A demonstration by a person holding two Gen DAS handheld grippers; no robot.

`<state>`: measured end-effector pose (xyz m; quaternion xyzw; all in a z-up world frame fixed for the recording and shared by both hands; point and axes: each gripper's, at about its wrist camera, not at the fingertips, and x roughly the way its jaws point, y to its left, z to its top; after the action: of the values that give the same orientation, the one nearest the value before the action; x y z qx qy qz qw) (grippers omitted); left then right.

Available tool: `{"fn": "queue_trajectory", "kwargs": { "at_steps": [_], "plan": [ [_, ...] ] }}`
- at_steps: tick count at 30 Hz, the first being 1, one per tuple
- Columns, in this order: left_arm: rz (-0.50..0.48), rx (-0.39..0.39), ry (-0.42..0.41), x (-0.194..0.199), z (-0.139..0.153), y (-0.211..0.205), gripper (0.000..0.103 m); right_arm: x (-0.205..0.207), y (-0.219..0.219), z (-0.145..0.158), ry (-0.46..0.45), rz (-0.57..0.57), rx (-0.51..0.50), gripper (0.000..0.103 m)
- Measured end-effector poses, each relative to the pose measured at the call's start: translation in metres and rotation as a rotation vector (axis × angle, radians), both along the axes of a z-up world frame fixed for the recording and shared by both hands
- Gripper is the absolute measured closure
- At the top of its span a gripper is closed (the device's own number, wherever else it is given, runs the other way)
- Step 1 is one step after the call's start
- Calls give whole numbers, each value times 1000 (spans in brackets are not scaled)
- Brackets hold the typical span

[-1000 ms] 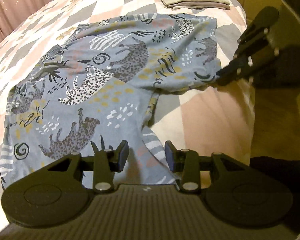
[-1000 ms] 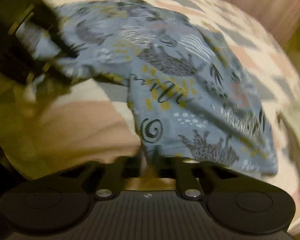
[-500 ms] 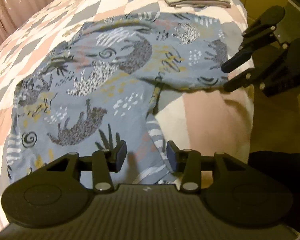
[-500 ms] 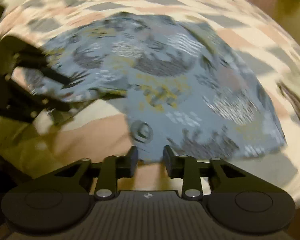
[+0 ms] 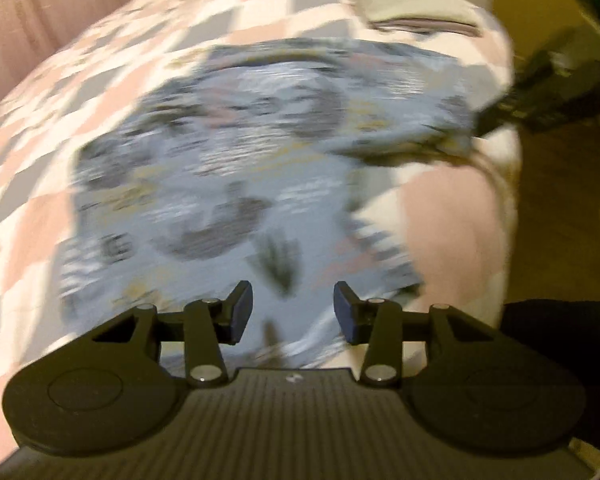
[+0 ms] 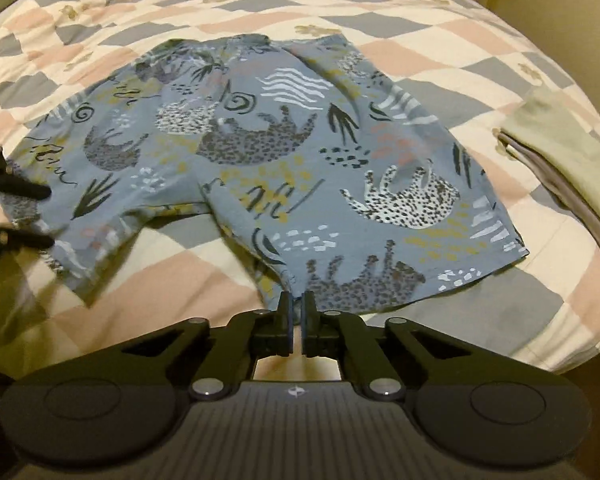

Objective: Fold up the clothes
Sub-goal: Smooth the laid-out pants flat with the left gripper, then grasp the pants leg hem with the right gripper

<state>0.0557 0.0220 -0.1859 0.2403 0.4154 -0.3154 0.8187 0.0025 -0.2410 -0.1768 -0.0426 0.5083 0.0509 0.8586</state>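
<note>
The right gripper point(image 6: 296, 320) pinches the hem of the blue leopard-print cotton shorts point(image 6: 268, 168); the left gripper point(image 5: 293, 312) hangs released; a one-sided pull could skew or bunch them.

Left gripper point(image 5: 293, 312): jaws held wide apart, nothing gripped between. Right gripper point(image 6: 296, 322): jaws nearly closed, fabric edge pinched at tips.

Just ahead of my right claw point(image 6: 296, 322) lie soft matt cloth shorts point(image 6: 268, 168) on a quilted cloth bedspread point(image 6: 440, 40). My claw is matt black plastic with shiny metal pivots; smooth folded cloth point(image 6: 568, 152) lies to its right.
</note>
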Motion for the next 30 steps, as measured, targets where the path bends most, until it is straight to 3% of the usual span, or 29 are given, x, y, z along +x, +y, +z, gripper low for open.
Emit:
{"fn": "queue_trajectory", "kwargs": {
  "at_steps": [7,9,12,14,15,16,20,25,26,29,30],
  "plan": [
    [254,62,-33,25,4,69,53,1,66,-9,29,64,215,69],
    [299,61,5,31,-2,85,45,5,80,-19,51,56,253,59],
    [348,25,67,39,-14,102,47,13,90,-38,104,1,319,56],
    [363,-28,108,43,-17,110,54,17,90,-48,136,-41,376,62],
    [365,-61,128,44,-17,112,57,18,88,-50,145,-56,389,86],
    [368,-95,143,46,-16,114,57,18,86,-50,152,-67,394,100],
    [395,-203,161,53,-5,123,56,13,78,-33,118,-75,279,102],
    [416,-254,244,74,-14,129,60,10,70,-23,116,-87,189,103],
    [413,-258,268,77,-18,128,65,11,72,-22,114,-80,185,103],
    [400,-252,290,80,-18,125,99,13,78,-19,109,-59,171,101],
    [401,-255,284,78,-15,125,103,14,80,-18,107,-52,167,99]
  ]
}}
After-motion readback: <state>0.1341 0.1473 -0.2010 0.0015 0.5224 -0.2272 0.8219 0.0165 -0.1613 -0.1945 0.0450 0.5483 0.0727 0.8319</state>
